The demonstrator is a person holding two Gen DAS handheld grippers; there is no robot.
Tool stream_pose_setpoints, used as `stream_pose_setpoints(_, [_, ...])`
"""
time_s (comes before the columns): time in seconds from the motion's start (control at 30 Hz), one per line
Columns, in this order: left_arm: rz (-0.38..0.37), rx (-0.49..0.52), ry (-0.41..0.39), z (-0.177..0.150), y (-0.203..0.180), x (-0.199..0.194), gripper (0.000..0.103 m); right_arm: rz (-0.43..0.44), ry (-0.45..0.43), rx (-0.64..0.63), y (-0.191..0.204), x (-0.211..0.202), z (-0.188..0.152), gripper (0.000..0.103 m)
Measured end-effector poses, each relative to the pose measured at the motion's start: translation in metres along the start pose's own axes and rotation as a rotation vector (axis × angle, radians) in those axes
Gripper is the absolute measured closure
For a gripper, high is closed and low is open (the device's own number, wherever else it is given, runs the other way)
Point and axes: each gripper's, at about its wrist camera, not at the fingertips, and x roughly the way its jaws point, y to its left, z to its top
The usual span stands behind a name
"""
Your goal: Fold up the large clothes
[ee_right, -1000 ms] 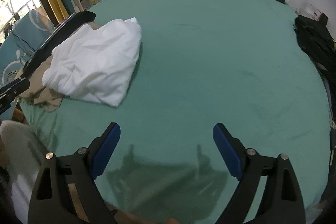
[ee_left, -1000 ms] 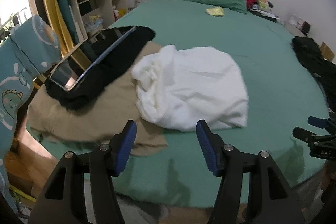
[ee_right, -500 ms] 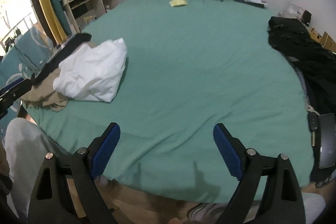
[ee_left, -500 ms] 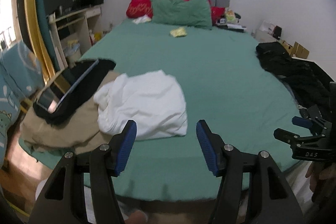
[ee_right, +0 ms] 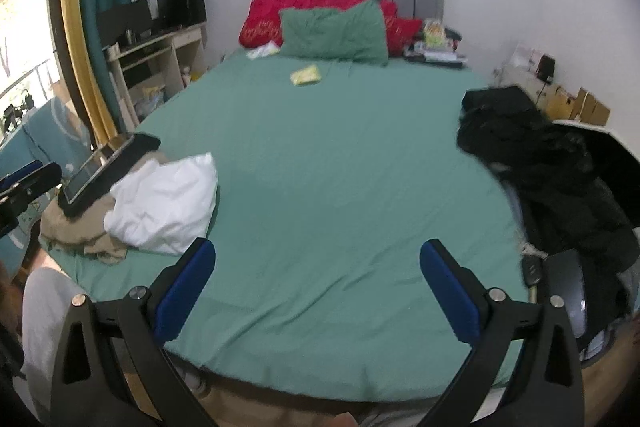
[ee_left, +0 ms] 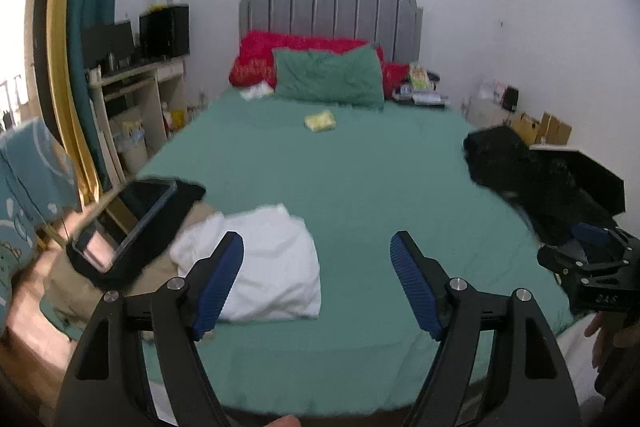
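Nearest the cameras, the left gripper (ee_left: 316,281) hangs above the foot of the bed, its blue-padded jaws spreading wider with nothing between them; the right gripper (ee_right: 318,287) is likewise opening, its jaws far apart over bare sheet and empty. Past the left gripper's fingers, a folded white garment (ee_left: 260,267) lies on the green bedsheet (ee_left: 360,179) near the bed's left corner, partly resting on a crumpled tan garment (ee_right: 76,231) beneath it. A black tablet-like device with a glossy screen (ee_left: 132,227) lies tilted on the tan cloth, just beside the white bundle. In the left wrist view the right gripper shows at the right edge, with part of a hand (ee_left: 604,339) below it. Along the bed's right edge a heap of black clothing (ee_right: 536,155) lies loose and unfolded, well apart from the white garment. Farther up the sheet sits a small yellow packet (ee_left: 319,121), then a green pillow (ee_left: 328,77) leaning on red pillows (ee_left: 256,65) against a grey ribbed headboard (ee_left: 332,7). A wooden desk (ee_left: 136,87) stands left of the bed beside teal and yellow curtains (ee_left: 86,39).
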Motion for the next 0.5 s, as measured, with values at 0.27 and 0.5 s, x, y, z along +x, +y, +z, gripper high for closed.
stream_pose_setpoints(0.27, [0.019,0.05,-0.257,0.027,-0.013,-0.061,0.024,-0.016,-0.188,-0.015,0.005,-0.066,0.031,0.002])
stream_pose_setpoints(0.5, [-0.023,0.051,-0.275,0.02,-0.014,-0.058,0.024,-0.014,-0.304,-0.065,0.019,-0.077,0.034,0.002])
